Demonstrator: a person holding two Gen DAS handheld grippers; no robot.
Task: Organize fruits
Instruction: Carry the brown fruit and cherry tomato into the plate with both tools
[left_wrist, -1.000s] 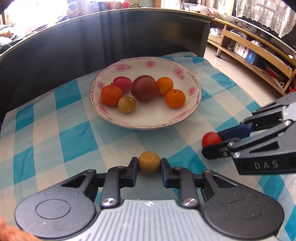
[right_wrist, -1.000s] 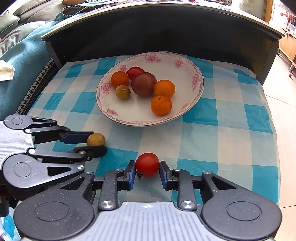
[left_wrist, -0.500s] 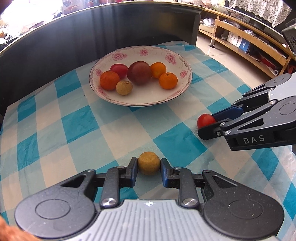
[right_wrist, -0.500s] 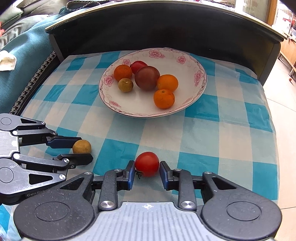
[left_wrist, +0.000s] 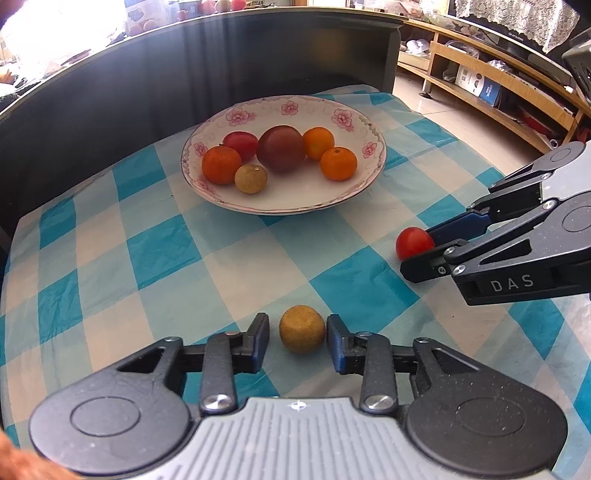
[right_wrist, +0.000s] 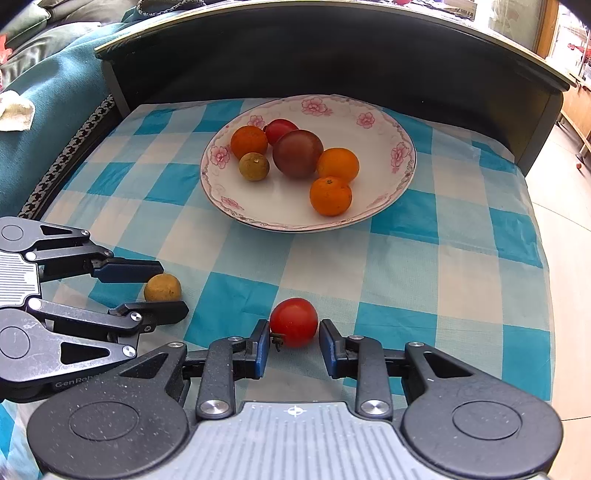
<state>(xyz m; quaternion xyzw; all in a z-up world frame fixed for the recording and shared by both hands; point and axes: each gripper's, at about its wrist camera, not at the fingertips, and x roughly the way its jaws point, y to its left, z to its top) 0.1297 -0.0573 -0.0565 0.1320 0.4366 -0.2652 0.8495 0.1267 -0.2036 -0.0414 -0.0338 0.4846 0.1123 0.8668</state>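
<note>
Claws straddle loose fruit for grabbing: left claw (left_wrist: 297, 341) open around the tan fruit (left_wrist: 302, 333), right claw (right_wrist: 293, 345) open around the tomato (right_wrist: 293, 322), both near of the plate (right_wrist: 402, 177) awaiting them.

A blue-checked tablecloth (left_wrist: 229, 266) carries a floral plate (left_wrist: 354, 122), brown fruit (left_wrist: 302, 334) and tomato (left_wrist: 413, 242).
</note>
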